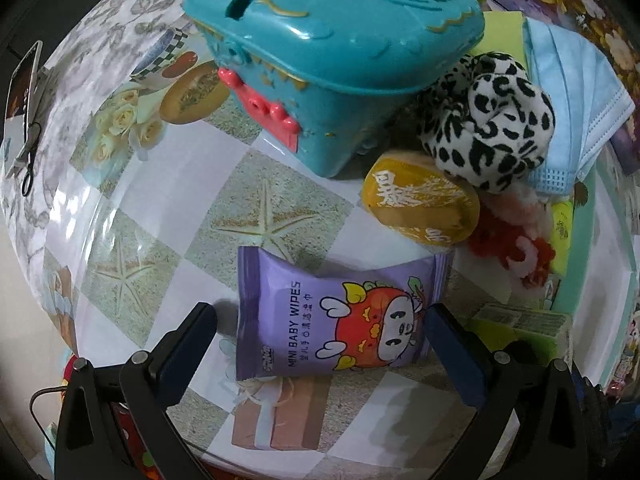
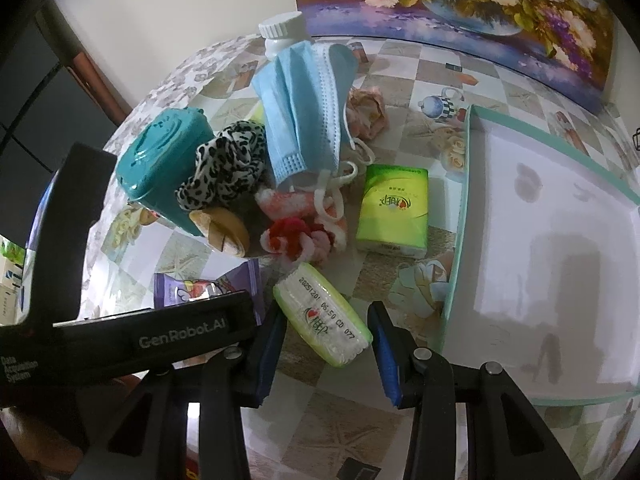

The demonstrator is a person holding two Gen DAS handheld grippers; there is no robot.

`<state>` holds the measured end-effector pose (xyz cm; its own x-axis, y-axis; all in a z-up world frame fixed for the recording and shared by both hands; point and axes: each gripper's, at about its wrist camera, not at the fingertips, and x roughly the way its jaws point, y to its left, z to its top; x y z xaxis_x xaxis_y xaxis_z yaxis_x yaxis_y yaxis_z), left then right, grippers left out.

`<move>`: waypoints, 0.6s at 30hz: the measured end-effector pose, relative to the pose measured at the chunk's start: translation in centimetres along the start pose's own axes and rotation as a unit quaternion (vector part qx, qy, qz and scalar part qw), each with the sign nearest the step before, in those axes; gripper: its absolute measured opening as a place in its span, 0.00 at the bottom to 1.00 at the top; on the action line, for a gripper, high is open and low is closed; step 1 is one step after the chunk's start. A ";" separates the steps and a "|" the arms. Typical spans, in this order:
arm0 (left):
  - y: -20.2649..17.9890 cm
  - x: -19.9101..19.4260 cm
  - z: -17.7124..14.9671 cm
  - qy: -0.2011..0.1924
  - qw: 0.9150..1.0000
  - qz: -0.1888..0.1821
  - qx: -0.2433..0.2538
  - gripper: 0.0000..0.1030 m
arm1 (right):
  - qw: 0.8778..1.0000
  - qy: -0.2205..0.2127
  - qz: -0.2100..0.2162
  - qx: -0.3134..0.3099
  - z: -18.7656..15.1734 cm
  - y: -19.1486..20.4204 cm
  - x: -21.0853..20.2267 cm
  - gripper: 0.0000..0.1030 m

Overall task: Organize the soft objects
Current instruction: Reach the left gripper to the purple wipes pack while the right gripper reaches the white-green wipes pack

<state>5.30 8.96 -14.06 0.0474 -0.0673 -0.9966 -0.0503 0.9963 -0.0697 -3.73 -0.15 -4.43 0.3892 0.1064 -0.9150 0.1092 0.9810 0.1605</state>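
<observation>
Left wrist view: left gripper (image 1: 320,332) is spread open around the purple wipes pack (image 1: 340,320) lying flat on the table (image 1: 160,184); pads not yet touching. The pack is judged light, squashy, slippery; best pinched across its sides.

Right wrist view: right gripper (image 2: 326,344) is parted around the tissue packet (image 2: 322,316), no contact seen.

Purple baby-wipes pack (image 1: 336,316) lies flat; green tissue pack (image 2: 324,318) lies slantwise beside leopard scrunchie (image 2: 228,168); blue mask (image 2: 304,108) atop.
</observation>
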 end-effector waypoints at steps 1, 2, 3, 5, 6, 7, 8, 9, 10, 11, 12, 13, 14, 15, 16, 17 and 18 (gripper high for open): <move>-0.4 0.5 -0.1 0.000 1.000 0.001 0.001 1.00 | 1.000 0.002 0.000 0.000 0.0 0.0 0.1 0.43; -0.6 0.5 0.0 0.000 1.000 0.001 0.001 1.00 | 1.000 0.003 0.000 0.000 0.0 0.0 0.1 0.43; -0.8 0.6 0.1 0.000 1.000 0.000 0.001 0.99 | 1.000 0.003 -0.001 0.000 0.0 0.0 0.1 0.43; -1.2 0.8 0.0 -0.004 1.000 0.001 0.004 0.91 | 1.000 0.003 -0.002 -0.002 0.0 0.1 0.1 0.43; -1.2 0.7 0.1 -0.010 1.000 0.005 0.009 0.88 | 1.000 0.004 -0.003 -0.004 -0.1 0.1 0.1 0.43; -0.7 -0.3 0.1 -0.014 1.000 0.007 0.013 0.81 | 1.000 0.005 -0.005 -0.005 -0.1 0.1 0.1 0.43; -0.8 -0.5 0.2 -0.017 1.000 0.009 0.017 0.76 | 1.000 0.004 -0.005 -0.004 -0.1 0.1 0.1 0.43; -1.0 -0.7 0.3 -0.018 1.000 0.008 0.020 0.76 | 1.000 0.003 -0.005 -0.003 0.0 0.1 0.1 0.44; -1.1 -0.8 0.4 -0.018 1.000 0.006 0.020 0.75 | 1.000 0.003 -0.005 -0.002 -0.1 0.0 0.1 0.44; -1.1 -0.9 0.5 -0.018 1.000 0.006 0.020 0.75 | 1.000 0.004 -0.004 0.001 0.0 -0.1 0.2 0.44; -1.2 -0.9 0.6 -0.019 1.000 0.005 0.019 0.74 | 1.000 0.005 -0.004 0.002 0.0 -0.1 0.2 0.44; -1.2 -0.9 0.7 -0.019 1.000 0.003 0.017 0.74 | 1.000 0.006 -0.004 0.004 0.0 -0.2 0.2 0.44; -1.1 -0.9 0.8 -0.019 1.000 0.001 0.015 0.73 | 1.000 0.006 -0.004 0.005 0.0 -0.2 0.3 0.44; -1.0 -1.1 0.9 -0.019 1.000 0.000 0.014 0.73 | 1.000 0.007 -0.004 0.005 0.0 -0.2 0.3 0.44; -0.7 -1.5 0.9 -0.019 1.000 -0.003 0.012 0.72 | 1.000 0.007 -0.004 0.005 0.0 -0.2 0.3 0.44; -0.3 -1.7 0.7 -0.020 1.000 -0.006 0.011 0.71 | 1.000 0.007 -0.004 0.005 0.0 -0.2 0.3 0.44; -0.2 -1.8 0.8 -0.020 1.000 -0.009 0.009 0.71 | 1.000 0.007 -0.004 0.005 0.0 -0.3 0.3 0.44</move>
<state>5.99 8.93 -12.25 0.0870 -0.0826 -0.9928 -0.0310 0.9958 -0.0856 -3.64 -0.39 -4.69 0.3759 0.1007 -0.9212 0.1210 0.9802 0.1565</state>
